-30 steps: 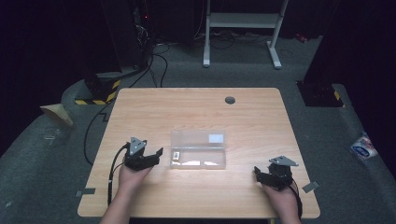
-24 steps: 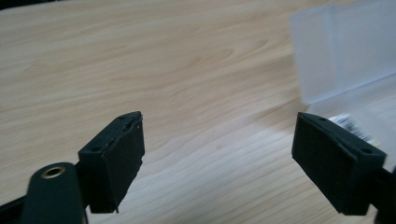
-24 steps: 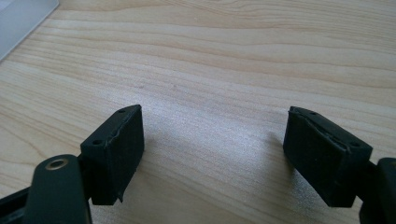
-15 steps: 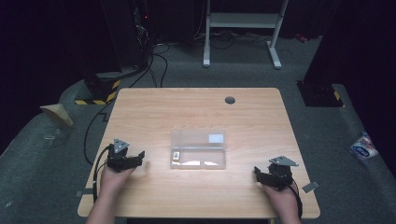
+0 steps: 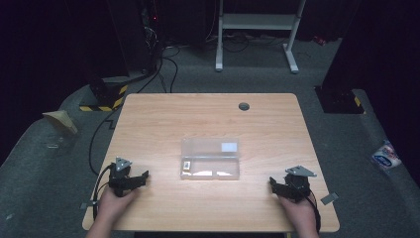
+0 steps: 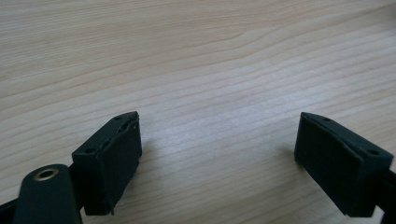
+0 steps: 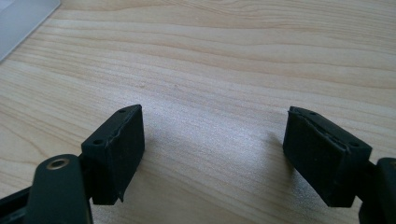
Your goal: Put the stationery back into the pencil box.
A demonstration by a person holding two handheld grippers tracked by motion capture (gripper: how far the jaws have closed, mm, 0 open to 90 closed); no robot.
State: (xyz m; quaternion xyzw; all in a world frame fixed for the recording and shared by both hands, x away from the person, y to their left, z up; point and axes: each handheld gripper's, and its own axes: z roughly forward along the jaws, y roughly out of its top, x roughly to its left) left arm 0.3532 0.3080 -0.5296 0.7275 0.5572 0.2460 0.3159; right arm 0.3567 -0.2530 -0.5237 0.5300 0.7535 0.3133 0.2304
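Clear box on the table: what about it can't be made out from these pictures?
- High view: the contents of the clear box, a small dark piece and pale bits, are too small to identify.
- High view: the white label is too small to read.
- High view: lid open or shut cannot be told; the plastic is see-through.
- Right gripper view: only a blurred corner of the box, cut off by the frame's edge.

**Counting what is sitting on the desk**

One wooden desk (image 5: 163, 119) is carrying everything here. One clear plastic box (image 5: 210, 158) is lying near its middle, and three small pieces are showing inside it: one dark-marked item (image 5: 186, 165) and two pale ones (image 5: 202, 173) (image 5: 224, 173), too small to tell apart. One round grommet (image 5: 243, 106) is sitting near the far edge. Two grippers are resting near the front edge: the left gripper (image 5: 140, 179) toward the left corner, the right gripper (image 5: 274, 184) toward the right corner.
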